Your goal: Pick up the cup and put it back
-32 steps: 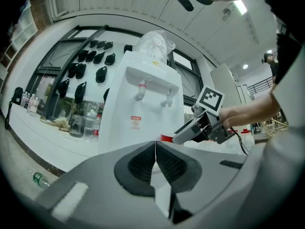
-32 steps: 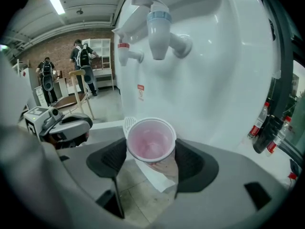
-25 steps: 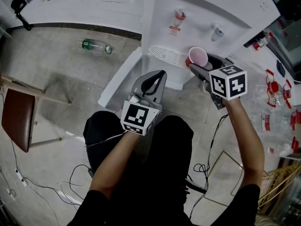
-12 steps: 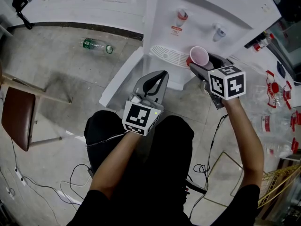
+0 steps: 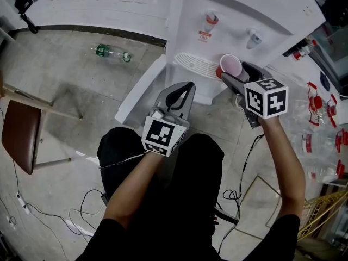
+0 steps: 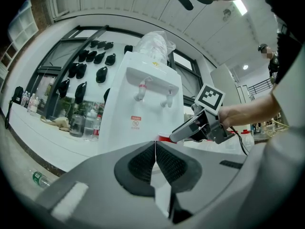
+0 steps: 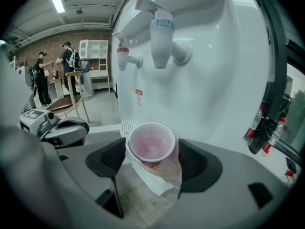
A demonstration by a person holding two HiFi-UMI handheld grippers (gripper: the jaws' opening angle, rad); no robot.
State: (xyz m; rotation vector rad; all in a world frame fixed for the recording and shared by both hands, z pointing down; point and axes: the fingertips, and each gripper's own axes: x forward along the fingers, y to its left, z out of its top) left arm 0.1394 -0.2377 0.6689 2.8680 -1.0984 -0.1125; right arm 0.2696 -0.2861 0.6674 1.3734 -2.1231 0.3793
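Observation:
A pink plastic cup (image 5: 230, 66) hangs upright in the air just in front of the white water dispenser (image 5: 234, 10), off the right end of its grille drip tray (image 5: 192, 64). My right gripper (image 5: 235, 73) is shut on the cup. In the right gripper view the empty cup (image 7: 151, 143) sits between the pads of my right gripper (image 7: 152, 150), below the blue tap (image 7: 162, 30) and right of the red tap (image 7: 125, 56). My left gripper (image 5: 187, 85) is shut and empty, low and left of the dispenser. In its own view my left gripper (image 6: 155, 144) has its pads meeting.
A green bottle (image 5: 110, 53) lies on the concrete floor at left. A brown chair (image 5: 20, 136) stands at far left. A white panel (image 5: 138, 88) lies beside the dispenser's base. Plastic bottles (image 5: 321, 99) crowd the right side. Cables (image 5: 32, 211) trail on the floor.
Almost nothing: my right gripper with the cup has drifted very slightly to the right. The left gripper has stayed put.

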